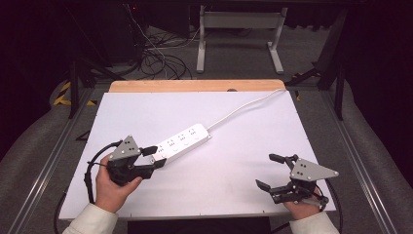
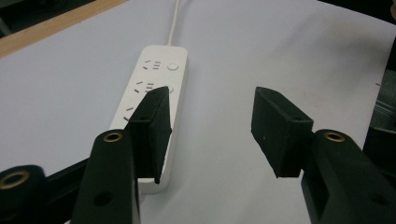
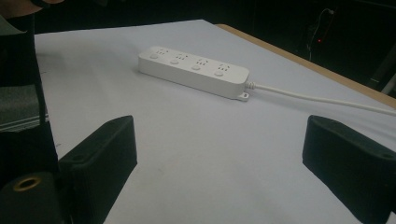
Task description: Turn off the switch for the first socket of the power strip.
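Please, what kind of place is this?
Probably a lab for recording demonstrations: a white table in a dark room, loose cables on the floor, and a handheld left gripper near a power strip.

Both grippers showing black bodies, each carrying a grey three-cornered plate dotted with dark screws: left gripper (image 1: 157, 156), right gripper (image 1: 270, 170). Black cable (image 1: 88, 170) looping at lower left. Brass-ringed holes glinting on jaw arms. Pale sleeves (image 1: 90, 220) showing at bottom edge.

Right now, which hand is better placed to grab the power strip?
Left. The left tool is open right at the near end of the power strip; the right tool, also open, sits well apart from it.
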The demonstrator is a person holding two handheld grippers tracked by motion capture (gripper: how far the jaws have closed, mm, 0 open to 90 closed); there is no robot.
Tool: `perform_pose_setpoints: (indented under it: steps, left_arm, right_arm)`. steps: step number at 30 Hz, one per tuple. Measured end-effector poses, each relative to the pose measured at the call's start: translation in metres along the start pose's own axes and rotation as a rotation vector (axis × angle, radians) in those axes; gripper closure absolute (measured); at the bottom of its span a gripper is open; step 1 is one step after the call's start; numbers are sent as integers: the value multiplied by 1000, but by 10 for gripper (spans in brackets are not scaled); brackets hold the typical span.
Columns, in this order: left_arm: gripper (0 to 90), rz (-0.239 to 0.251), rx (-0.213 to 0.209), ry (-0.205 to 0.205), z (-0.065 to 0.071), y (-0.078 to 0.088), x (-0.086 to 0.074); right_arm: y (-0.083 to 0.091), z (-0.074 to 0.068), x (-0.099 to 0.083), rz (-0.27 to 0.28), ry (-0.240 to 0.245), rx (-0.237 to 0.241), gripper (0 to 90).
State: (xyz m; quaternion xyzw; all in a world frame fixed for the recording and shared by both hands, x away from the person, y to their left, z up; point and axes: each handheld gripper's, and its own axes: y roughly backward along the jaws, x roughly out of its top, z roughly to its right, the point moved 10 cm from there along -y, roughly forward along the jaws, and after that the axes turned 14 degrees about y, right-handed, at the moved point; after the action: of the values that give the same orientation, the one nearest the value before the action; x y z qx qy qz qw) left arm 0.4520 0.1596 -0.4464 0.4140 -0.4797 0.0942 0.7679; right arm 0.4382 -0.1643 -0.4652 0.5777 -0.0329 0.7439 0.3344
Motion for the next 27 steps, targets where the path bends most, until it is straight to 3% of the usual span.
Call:
perform_pose_setpoints:
  steps: [13, 17, 27]
  left_arm:
    - [531, -50, -35, -23, 10, -24, 28]
    - [556, -77, -65, -13, 13, -33, 34]
    - [568, -116, -68, -8, 13, -56, 46]
  right_arm:
    - [1, -1, -2, -5, -5, -1, 102]
    - [2, -1, -3, -5, -6, 1, 102]
    - [2, 0, -4, -8, -8, 3, 102]
